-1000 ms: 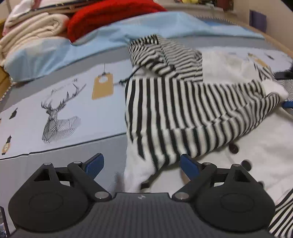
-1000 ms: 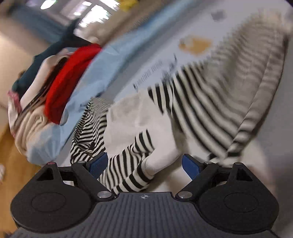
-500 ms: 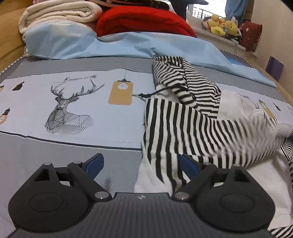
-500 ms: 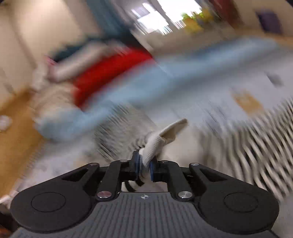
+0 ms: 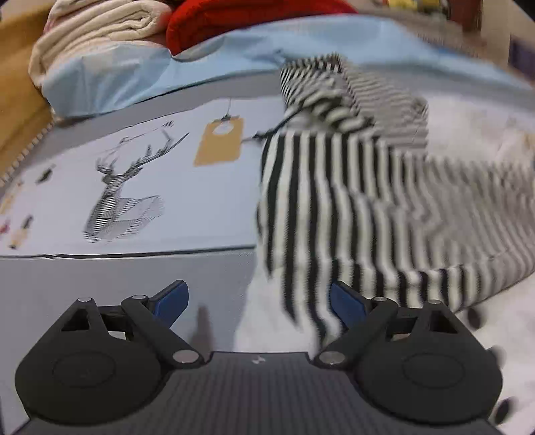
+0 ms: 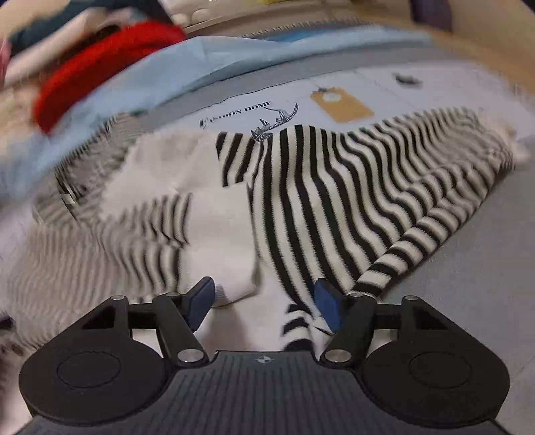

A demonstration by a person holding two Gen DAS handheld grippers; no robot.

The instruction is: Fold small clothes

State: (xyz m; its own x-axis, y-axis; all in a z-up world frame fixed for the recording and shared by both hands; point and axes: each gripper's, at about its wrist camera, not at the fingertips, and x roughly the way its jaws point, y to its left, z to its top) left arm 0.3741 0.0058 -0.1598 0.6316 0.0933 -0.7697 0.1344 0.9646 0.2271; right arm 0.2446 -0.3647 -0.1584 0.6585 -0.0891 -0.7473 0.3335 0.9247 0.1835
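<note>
- Half a second earlier the right gripper (image 6: 264, 302) was clamped on a white cuff; its jaws have just been opening, and the cuff now lies released on the cloth between the blue pads, which press on nothing.
- The left gripper (image 5: 257, 302) stands wide apart and holds nothing; the garment's near edge sits just ahead of its right finger, closer than a second ago.
- The striped garment (image 6: 334, 200) lies on the bed cover (image 5: 167, 214), right of the printed deer (image 5: 120, 200) and the tan tag print (image 5: 219, 142).
- Progress, judged from the lie of the cloth: one striped sleeve (image 6: 418, 234) appears drawn across the body and dropped, so a first fold seems done. The hood (image 5: 321, 87) is still bunched at the far end and the whole is no tidy rectangle, so most of the folding looks left.
- The fabric is a soft knit in black and cream stripes with plain white panels and ribbed cuffs; it drapes limply and ripples.
- Behind, a cream folded blanket (image 5: 97, 30) and a red fleecy bundle (image 5: 254, 16) rest on a smooth pale blue sheet (image 5: 217, 60).
</note>
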